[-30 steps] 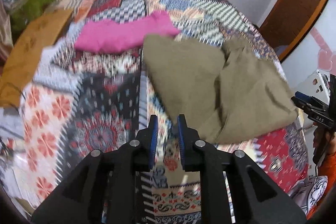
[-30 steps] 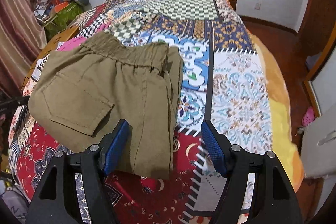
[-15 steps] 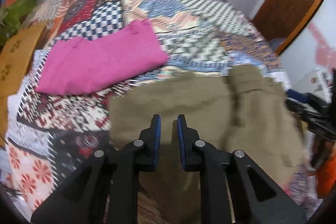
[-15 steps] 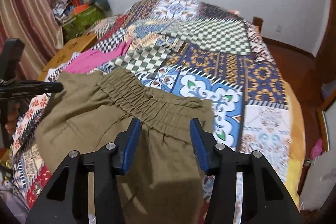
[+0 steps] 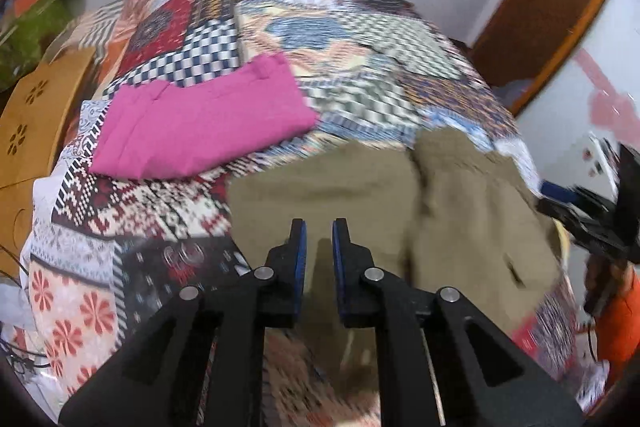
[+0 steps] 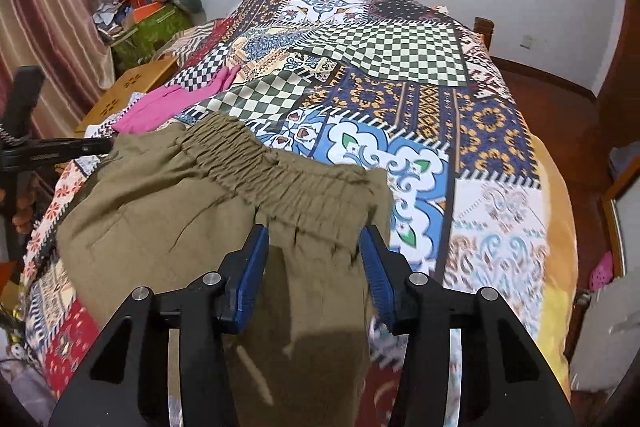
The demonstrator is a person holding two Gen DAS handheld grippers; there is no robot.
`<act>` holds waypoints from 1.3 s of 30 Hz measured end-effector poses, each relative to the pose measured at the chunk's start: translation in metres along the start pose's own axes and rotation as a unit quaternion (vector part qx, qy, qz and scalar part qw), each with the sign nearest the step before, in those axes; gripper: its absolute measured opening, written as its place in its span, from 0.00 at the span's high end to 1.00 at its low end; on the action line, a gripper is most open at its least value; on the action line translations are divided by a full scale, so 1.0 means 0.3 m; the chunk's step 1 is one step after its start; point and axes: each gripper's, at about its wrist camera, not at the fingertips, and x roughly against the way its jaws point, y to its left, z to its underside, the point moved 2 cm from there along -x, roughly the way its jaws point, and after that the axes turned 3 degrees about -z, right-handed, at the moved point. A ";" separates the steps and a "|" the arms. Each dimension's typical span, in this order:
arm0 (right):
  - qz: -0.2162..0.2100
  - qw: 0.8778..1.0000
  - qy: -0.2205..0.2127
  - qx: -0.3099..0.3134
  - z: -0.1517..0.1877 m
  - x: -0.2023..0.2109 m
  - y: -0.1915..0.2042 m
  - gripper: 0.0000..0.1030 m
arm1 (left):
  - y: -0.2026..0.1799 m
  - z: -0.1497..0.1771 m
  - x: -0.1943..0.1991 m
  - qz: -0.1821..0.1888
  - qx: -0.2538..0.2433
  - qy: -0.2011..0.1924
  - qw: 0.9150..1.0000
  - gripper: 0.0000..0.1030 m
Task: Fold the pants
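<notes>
Folded olive-green pants (image 6: pixel 192 195) lie on the patchwork bedspread (image 6: pixel 400 75) near its front edge, elastic waistband away from me. They also show in the left wrist view (image 5: pixel 360 195). My right gripper (image 6: pixel 314 247) is open, its blue pads on either side of the pants' right part below the waistband. My left gripper (image 5: pixel 319 239) stands over the pants' left part, jaws a narrow gap apart, with nothing between them. The right gripper also shows at the right edge of the left wrist view (image 5: pixel 580 211).
A folded pink garment (image 5: pixel 200 131) lies on the bed beyond the pants to the left. A wooden piece (image 5: pixel 36 115) stands by the bed's left side. Clutter with a green bag (image 6: pixel 152 23) sits in the far left corner. A wooden door (image 5: pixel 548 7) is at right.
Both grippers moved forward over the olive pants. The right gripper's jaws narrowed from wide open and now straddle the fabric. The left gripper's gap stayed the same.
</notes>
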 end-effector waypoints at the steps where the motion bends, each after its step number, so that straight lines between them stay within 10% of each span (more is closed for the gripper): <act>1: 0.000 1.000 0.001 0.000 0.012 0.010 0.002 0.57 | -0.020 0.029 0.011 0.000 -0.009 0.004 1.000 0.89; 10: 0.012 0.999 0.032 -0.010 0.150 0.038 0.004 0.57 | 0.024 0.259 -0.006 -0.034 0.005 0.047 0.998 0.85; 22: 0.007 1.000 0.008 -0.013 0.129 0.100 0.035 0.54 | -0.052 0.220 0.070 -0.002 0.014 0.016 1.000 0.80; 33: 0.010 1.000 0.020 -0.022 0.169 0.085 0.023 0.54 | -0.021 0.336 0.047 -0.083 -0.032 0.052 0.995 0.74; 39: 0.018 0.999 0.016 -0.038 0.169 0.109 -0.005 0.54 | 0.020 0.298 0.109 -0.068 0.005 0.029 0.997 0.74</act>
